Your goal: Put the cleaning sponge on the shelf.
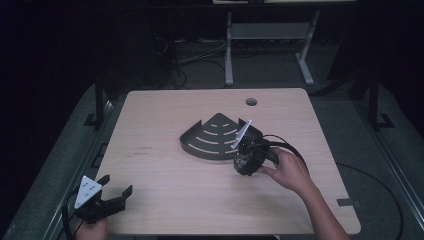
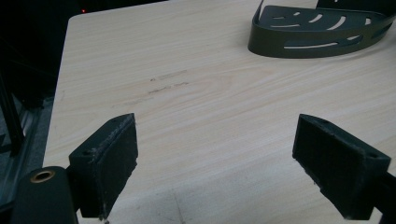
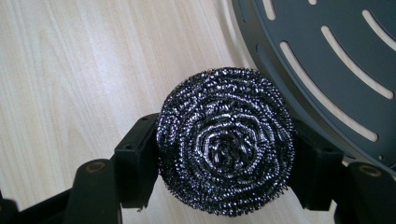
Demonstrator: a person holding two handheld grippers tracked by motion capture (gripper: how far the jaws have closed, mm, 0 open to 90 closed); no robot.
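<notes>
Near the middle of the pale wood tabletop lies a dark, fan-shaped slotted tray, its curved wall facing the person. At about four o'clock from it, just off that curved edge, the right gripper is pinched on a round steel-wool scourer. In the right gripper view both black pads press into the sides of the shiny coiled ball, which sits above bare wood with the tray's rim close at its one o'clock. The person's right hand wraps the gripper from behind, a black cable looping over it.

Far off at the tabletop's seven o'clock corner, the left gripper has its jaws spread wide with nothing between them; its own view shows only wood grain in the gap, the tray away at one o'clock.
</notes>
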